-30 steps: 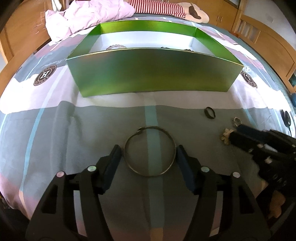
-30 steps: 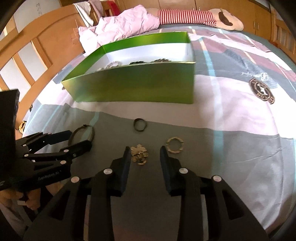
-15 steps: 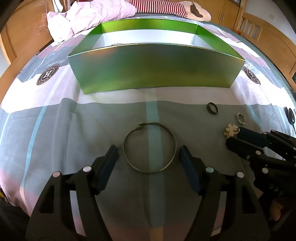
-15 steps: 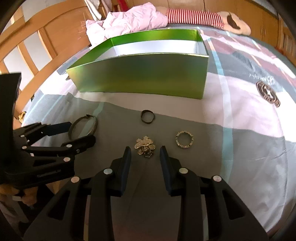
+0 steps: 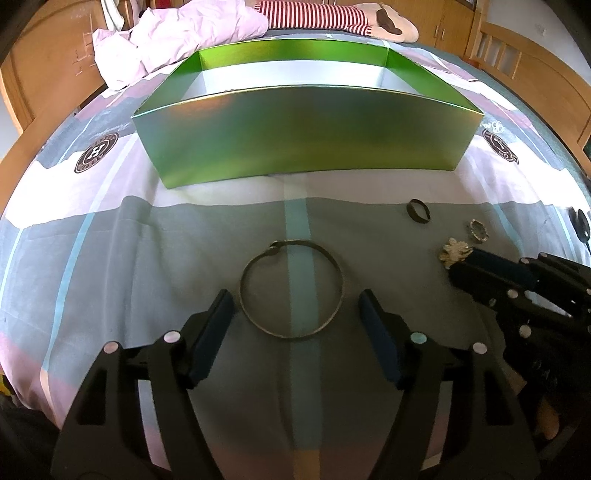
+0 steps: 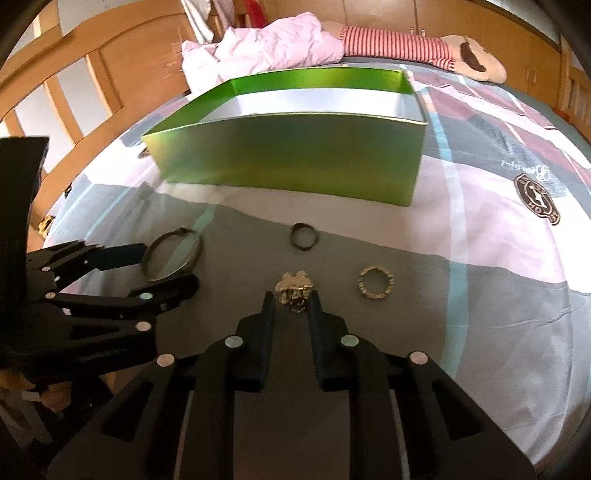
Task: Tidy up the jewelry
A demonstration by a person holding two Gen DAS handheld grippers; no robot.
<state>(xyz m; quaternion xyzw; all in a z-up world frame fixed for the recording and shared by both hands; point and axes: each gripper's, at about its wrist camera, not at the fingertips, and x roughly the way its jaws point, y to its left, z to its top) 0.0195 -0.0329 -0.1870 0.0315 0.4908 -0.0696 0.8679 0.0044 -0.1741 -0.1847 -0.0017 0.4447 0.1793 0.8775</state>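
A thin metal bangle [image 5: 291,336] lies on the grey band of the bedsheet between the fingers of my left gripper [image 5: 295,295]. Its jaws are closing, with gaps still on both sides of the bangle. At my right gripper [image 6: 291,297] the jaws are also closing, and the fingertips touch both sides of a gold brooch [image 6: 295,284]. A dark ring [image 6: 295,243] and a gold beaded ring [image 6: 364,290] lie loose just beyond. The green box [image 5: 303,136] stands open behind them; its contents are hidden.
The patterned bedsheet [image 5: 110,229] covers the whole work area. A crumpled pink cloth [image 5: 177,33] and a striped plush toy [image 5: 314,14] lie behind the box. Wooden bed rails [image 6: 92,74] run along the left side. A hand [image 6: 48,398] holds the left gripper.
My right gripper's jaws have narrowed onto the brooch. Both views have dropped lower, hiding the box's inside. The left jaws stay around the bangle.
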